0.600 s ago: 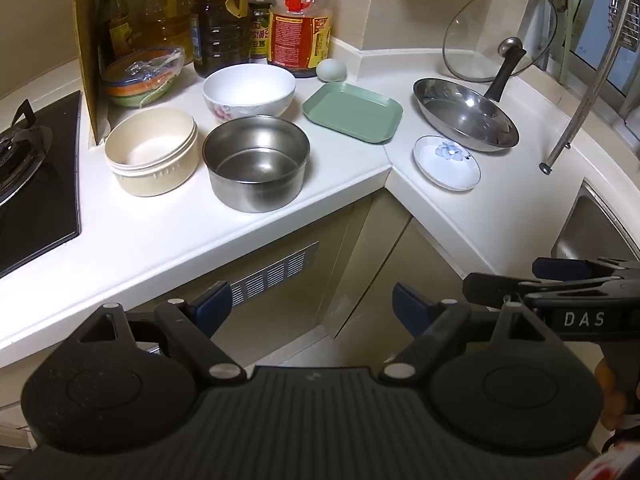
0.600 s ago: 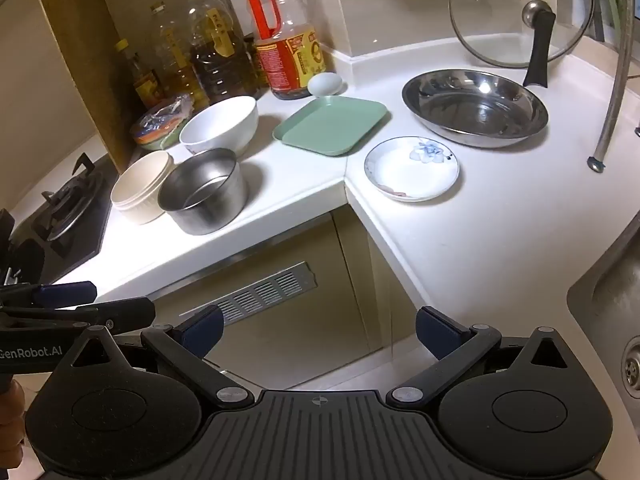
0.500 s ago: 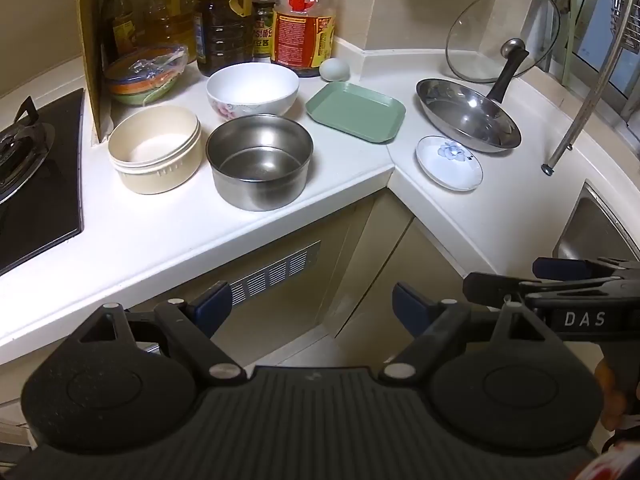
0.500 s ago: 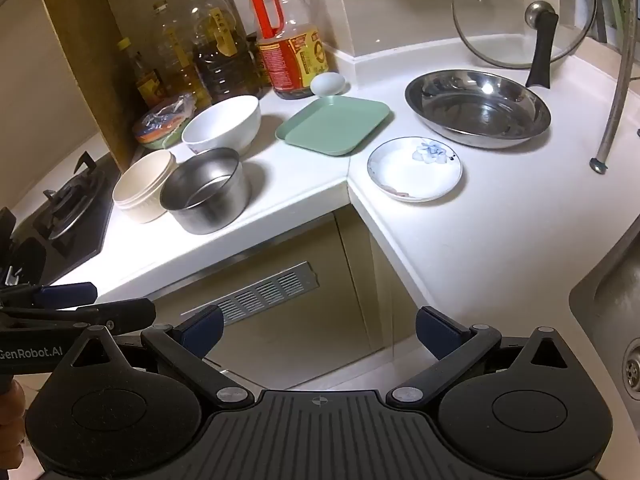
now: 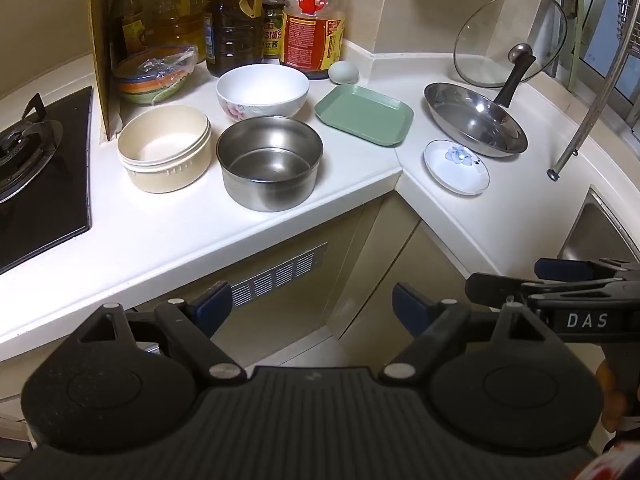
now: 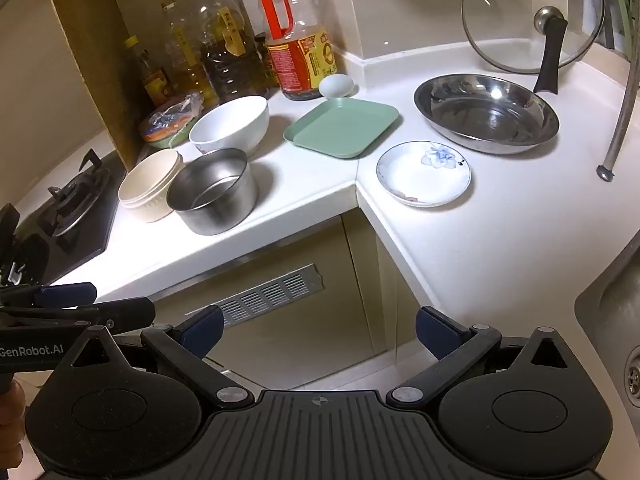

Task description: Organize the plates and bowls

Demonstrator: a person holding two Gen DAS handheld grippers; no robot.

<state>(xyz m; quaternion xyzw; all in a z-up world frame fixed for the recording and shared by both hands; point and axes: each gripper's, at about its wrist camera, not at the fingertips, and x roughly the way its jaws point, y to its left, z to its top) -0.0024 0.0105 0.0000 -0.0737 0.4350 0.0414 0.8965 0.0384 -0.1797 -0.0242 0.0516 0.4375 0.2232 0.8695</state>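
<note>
Both grippers hang off the counter edge, nothing held: left gripper (image 5: 308, 306) jaws spread wide, right gripper (image 6: 320, 330) the same. Steel bowl (image 5: 270, 162), cream bowl (image 5: 164, 148), white bowl (image 5: 262, 90), green plate (image 5: 364, 114) and small white plate (image 5: 456, 166) sit apart on the counter (image 5: 160, 236).

On the white counter: cream bowl (image 5: 164, 148) beside steel bowl (image 5: 270, 162), white bowl (image 5: 262, 90) behind; green tray (image 5: 364, 119), floral saucer (image 5: 456, 167) and steel pan (image 5: 474, 124) rightward.

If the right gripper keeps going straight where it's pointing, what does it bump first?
Probably the white counter by its corner, short of the little flowered plate. The open right gripper is over the cabinet; depth is hard to judge.
</note>
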